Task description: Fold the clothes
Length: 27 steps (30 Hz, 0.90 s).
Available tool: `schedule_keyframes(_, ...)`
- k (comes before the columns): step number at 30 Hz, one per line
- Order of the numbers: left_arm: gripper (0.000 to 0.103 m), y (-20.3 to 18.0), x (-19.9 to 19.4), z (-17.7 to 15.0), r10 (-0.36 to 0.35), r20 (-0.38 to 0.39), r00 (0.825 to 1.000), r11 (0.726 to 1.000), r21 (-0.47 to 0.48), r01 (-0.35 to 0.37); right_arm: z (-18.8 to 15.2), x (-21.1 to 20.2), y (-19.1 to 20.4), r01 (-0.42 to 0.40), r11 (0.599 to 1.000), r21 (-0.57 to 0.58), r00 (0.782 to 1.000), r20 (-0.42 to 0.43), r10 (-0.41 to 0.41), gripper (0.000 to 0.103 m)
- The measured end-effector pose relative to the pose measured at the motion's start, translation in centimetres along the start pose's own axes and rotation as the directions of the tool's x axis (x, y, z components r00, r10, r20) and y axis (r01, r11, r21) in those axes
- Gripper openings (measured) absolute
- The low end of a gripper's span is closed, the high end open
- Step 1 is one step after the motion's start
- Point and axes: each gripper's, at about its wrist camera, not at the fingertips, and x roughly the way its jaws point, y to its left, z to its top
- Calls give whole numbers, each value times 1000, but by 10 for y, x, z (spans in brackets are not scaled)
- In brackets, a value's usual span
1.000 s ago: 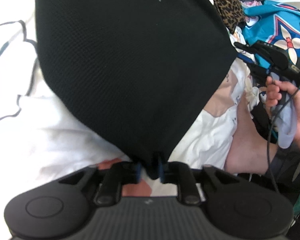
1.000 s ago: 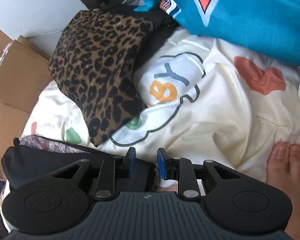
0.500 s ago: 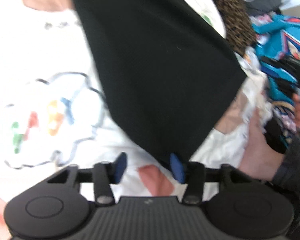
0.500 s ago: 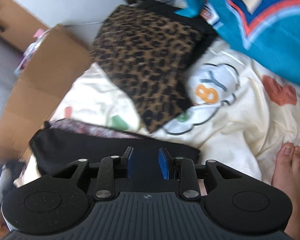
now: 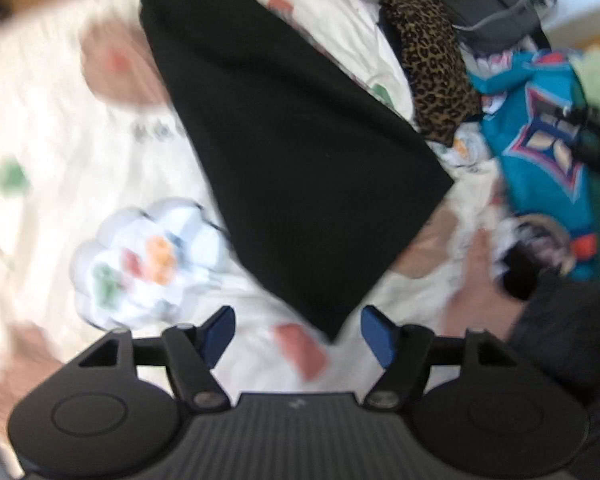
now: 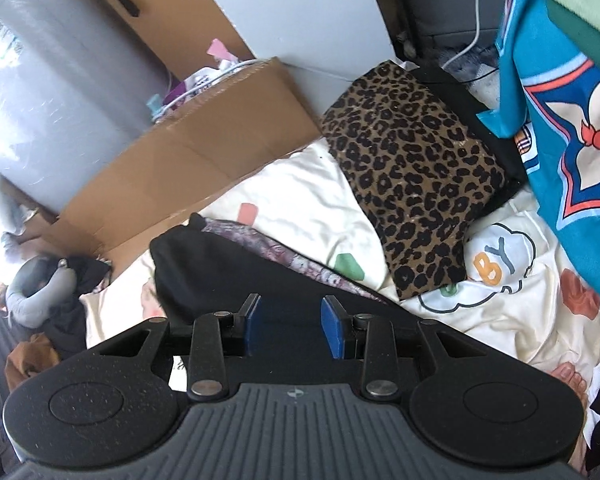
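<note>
With both the left tongs (image 5: pixel 298 334) and right tongs (image 6: pixel 294 330) spread and empty over the black garment (image 5: pixel 300 152) lying flat on the bed sheet (image 5: pixel 60 160), smooth its near corner before re-gripping.

Folded garment (image 5: pixel 300 152) lies flat on bed sheet (image 5: pixel 60 120), its near corner betw. the spread fingers of left gripper (image 5: pixel 298 334), not touching either; right gripper (image 6: pixel 294 332) sits over same garment's edge w/ fingers apart. Behind and to the right of it on the sheet is a second folded garment (image 6: pixel 412 184), w/ a pile of clothes (image 6: pixel 572 100) further right. Cardboard box (image 6: pixel 188 164) stands beyond the sheet's far edge, neck pillow (image 6: pixel 40 292) on floor to its left.
</note>
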Motion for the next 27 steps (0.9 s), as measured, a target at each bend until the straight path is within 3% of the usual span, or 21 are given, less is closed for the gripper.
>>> schedule_keyframes(3,73,9,-16,0,-26,-28,999,999,-36,25,0,-10,9,-12,1000,-18,1000,-4,12,40)
schedule_keyframes(6,73,19,-41,1,-14,-8,1000,998,-67,13,2,-19,19,-25,999,-33,1000,-1,25,40)
schedule_keyframes(9,73,13,-66,-1,-36,8,999,999,-20,37,4,-26,29,-40,998,-51,999,1,40,40)
schedule_keyframes(12,73,3,-76,-2,78,25,997,996,32,-79,5,-30,37,-52,996,-74,999,0,52,40)
schedule_keyframes(16,73,6,-75,-8,197,47,979,979,34,-199,6,-34,46,-68,992,-110,998,-12,67,44)
schedule_keyframes(22,68,43,-80,-16,180,43,983,975,-142,-172,9,-39,59,-92,982,-164,996,-31,89,46)
schedule_keyframes(27,68,53,-89,-13,220,5,976,958,-191,-215,13,-42,73,-108,965,-237,994,-59,97,46)
